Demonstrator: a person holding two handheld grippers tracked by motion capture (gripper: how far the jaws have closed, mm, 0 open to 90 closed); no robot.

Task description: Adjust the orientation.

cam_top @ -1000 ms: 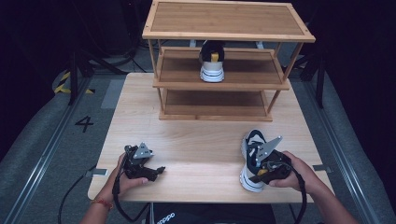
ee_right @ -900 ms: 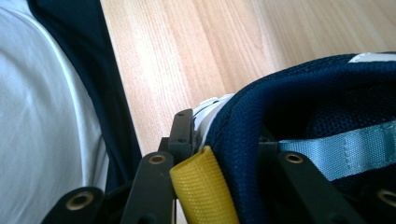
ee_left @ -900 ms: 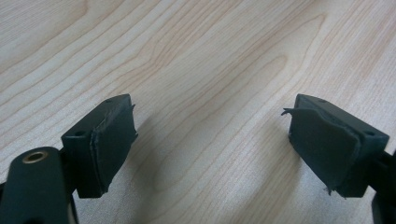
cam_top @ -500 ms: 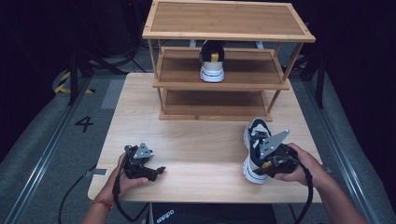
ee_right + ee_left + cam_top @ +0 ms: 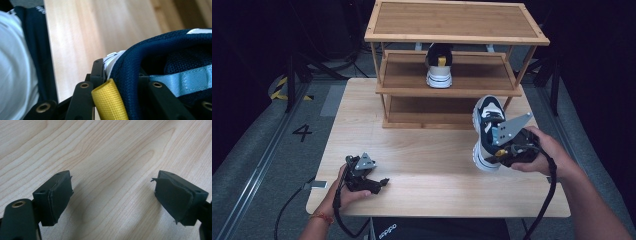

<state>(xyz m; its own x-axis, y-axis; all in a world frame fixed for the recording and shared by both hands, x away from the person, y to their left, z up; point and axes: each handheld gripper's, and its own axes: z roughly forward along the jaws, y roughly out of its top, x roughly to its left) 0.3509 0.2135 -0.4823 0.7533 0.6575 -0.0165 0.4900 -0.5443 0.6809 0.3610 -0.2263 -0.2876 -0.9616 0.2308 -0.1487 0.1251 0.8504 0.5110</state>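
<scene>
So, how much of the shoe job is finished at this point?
One sneaker already stands on the middle shelf of the wooden rack. The right tool is shut on the second sneaker's heel collar and holds it above the table. Placing it on the rack remains. The left tool rests open on the table.

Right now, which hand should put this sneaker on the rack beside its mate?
Right. The right gripper already clamps the sneaker at its heel, near the rack; the left gripper rests open on the table.
</scene>
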